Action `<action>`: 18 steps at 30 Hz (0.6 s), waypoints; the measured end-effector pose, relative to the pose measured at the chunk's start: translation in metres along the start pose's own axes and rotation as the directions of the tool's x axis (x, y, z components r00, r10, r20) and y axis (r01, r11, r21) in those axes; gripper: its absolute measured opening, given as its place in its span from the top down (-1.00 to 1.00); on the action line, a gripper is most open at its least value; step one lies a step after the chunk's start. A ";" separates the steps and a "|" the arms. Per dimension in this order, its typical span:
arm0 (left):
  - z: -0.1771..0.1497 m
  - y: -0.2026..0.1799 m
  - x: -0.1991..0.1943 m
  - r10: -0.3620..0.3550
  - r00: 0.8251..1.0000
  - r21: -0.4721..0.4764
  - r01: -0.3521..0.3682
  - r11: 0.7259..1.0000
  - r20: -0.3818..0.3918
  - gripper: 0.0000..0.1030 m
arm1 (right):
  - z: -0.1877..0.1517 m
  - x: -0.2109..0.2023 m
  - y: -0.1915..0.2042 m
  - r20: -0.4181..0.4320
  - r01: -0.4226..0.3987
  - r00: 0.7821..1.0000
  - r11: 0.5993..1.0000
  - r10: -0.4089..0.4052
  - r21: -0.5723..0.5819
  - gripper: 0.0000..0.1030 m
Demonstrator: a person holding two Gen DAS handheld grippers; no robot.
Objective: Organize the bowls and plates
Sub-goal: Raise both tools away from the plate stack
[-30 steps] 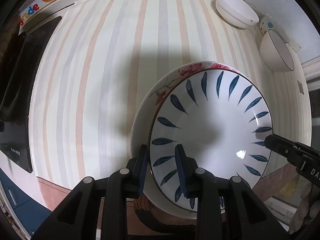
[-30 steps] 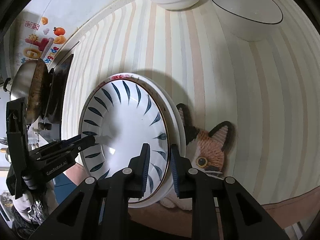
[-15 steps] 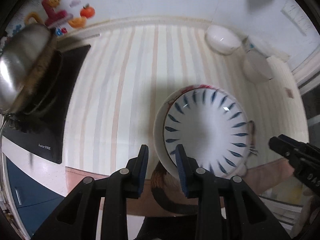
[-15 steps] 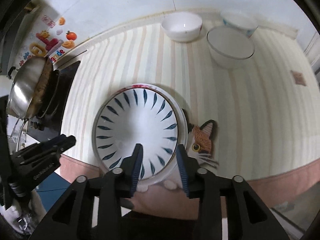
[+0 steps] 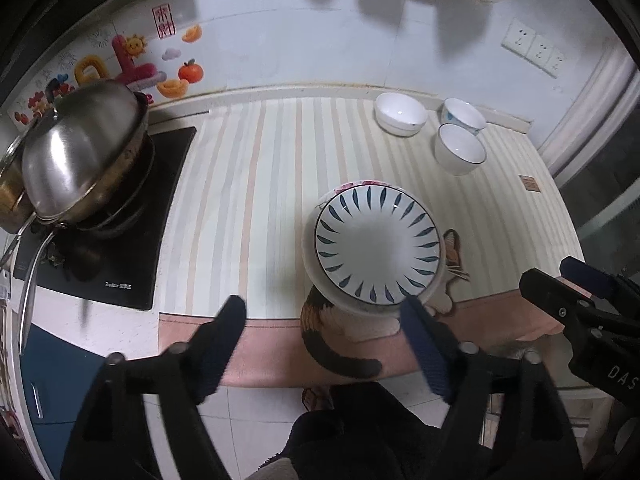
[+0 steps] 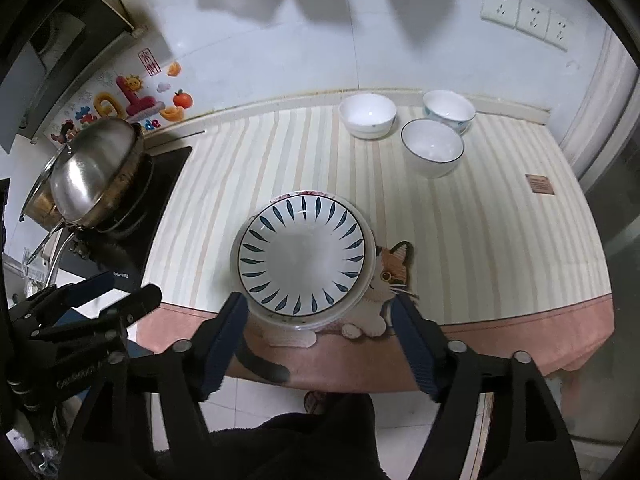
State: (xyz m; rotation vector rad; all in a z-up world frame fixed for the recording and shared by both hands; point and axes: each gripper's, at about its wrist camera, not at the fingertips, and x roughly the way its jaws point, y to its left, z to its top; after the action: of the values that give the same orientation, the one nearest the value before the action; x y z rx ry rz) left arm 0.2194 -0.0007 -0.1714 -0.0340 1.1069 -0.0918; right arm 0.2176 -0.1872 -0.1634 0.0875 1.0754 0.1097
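Near edge: the stacked plates (image 6: pixel 302 256) sit at the front of the worktop (image 6: pixel 248 168), blocking the middle approach.
Left side: a stove (image 6: pixel 160 184) with a steel wok (image 6: pixel 94 170) closes that flank.
Back right: three bowls (image 6: pixel 432 146) cluster near the wall, close together.
Open lanes: bare striped cloth lies between plates and stove, between plates and bowls, and on the right.
Claws: left claw (image 5: pixel 332 344) and right claw (image 6: pixel 320 332) both spread wide, short of the plates.

"DAS" on the right tongs (image 5: pixel 580 284) (cut off), wall sticker (image 6: pixel 154 123) letters "de"
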 end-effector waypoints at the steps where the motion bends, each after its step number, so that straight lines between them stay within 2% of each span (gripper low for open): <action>1: -0.002 0.000 -0.003 0.004 1.000 0.004 -0.004 1.000 0.005 -0.55 | -0.003 -0.005 0.000 0.008 0.002 1.000 1.000 -0.002 0.004 -0.57; 3: -0.007 0.000 -0.011 0.008 1.000 0.004 -0.008 1.000 0.016 -0.59 | -0.010 -0.016 0.002 0.022 -0.003 1.000 1.000 0.003 0.007 -0.67; 4: -0.009 0.000 -0.013 0.005 1.000 0.002 -0.005 1.000 0.019 -0.70 | -0.014 -0.020 0.002 0.026 0.002 1.000 1.000 -0.002 0.010 -0.73; 6: -0.014 0.000 -0.021 0.005 1.000 0.002 -0.005 1.000 0.027 -0.78 | -0.021 -0.029 0.004 0.034 0.009 0.999 1.000 -0.009 0.013 -0.77; 13: -0.026 -0.005 -0.038 0.005 0.998 0.001 -0.005 1.000 0.057 -0.80 | -0.038 -0.050 0.002 0.057 0.008 0.998 1.000 -0.009 0.019 -0.83; 18: -0.020 -0.015 -0.041 0.001 0.998 -0.008 -0.001 1.000 0.063 -0.80 | -0.037 -0.053 -0.012 0.056 -0.022 0.998 0.999 0.020 0.040 -0.84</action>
State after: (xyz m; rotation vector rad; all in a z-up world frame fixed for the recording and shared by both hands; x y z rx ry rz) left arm 0.1827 -0.0113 -0.1428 -0.0434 1.0445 -0.0846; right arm 0.1612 -0.2054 -0.1364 0.1374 1.0214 0.1044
